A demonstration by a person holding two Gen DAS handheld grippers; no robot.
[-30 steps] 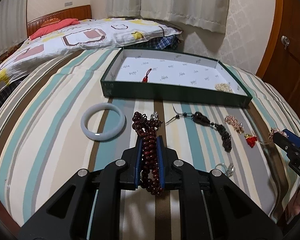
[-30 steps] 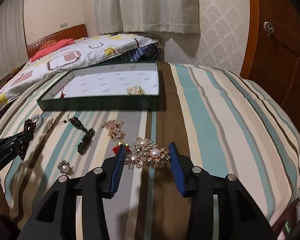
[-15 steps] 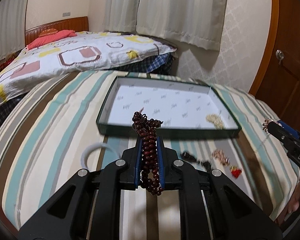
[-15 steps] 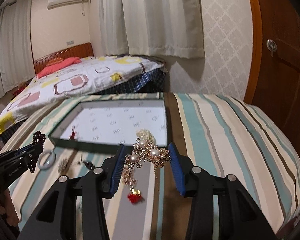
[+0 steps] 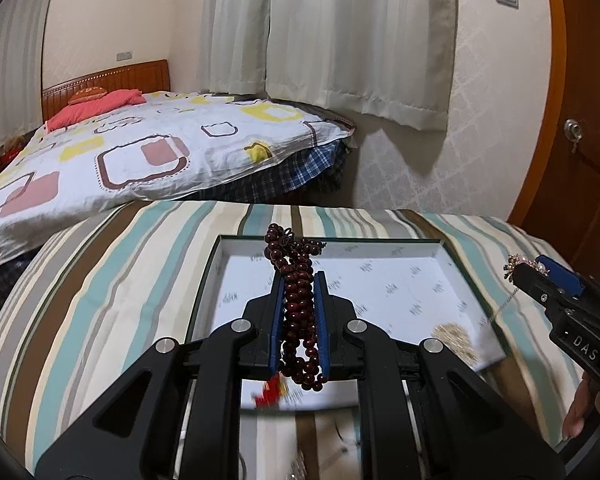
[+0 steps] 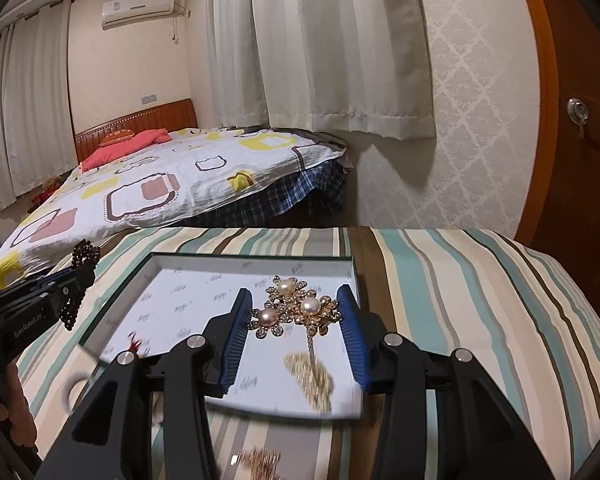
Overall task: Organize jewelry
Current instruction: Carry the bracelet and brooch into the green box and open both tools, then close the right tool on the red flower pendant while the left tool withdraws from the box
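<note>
My left gripper is shut on a dark red bead bracelet and holds it in the air over the green box with a white printed lining. My right gripper is shut on a gold pearl flower brooch with a chain hanging down, held above the same box. A gold chain pile and a small red piece lie inside the box. The left gripper shows at the left of the right wrist view; the right gripper shows at the right of the left wrist view.
The box lies on a striped bedspread. A second bed with a patterned quilt stands behind it. Curtains and a wooden door are at the back and right. Blurred jewellery lies on the bedspread in front of the box.
Both grippers have risen and moved forward from the bedspread to over the box, each still holding its piece. The loose jewellery on the bedspread has dropped below the views.
</note>
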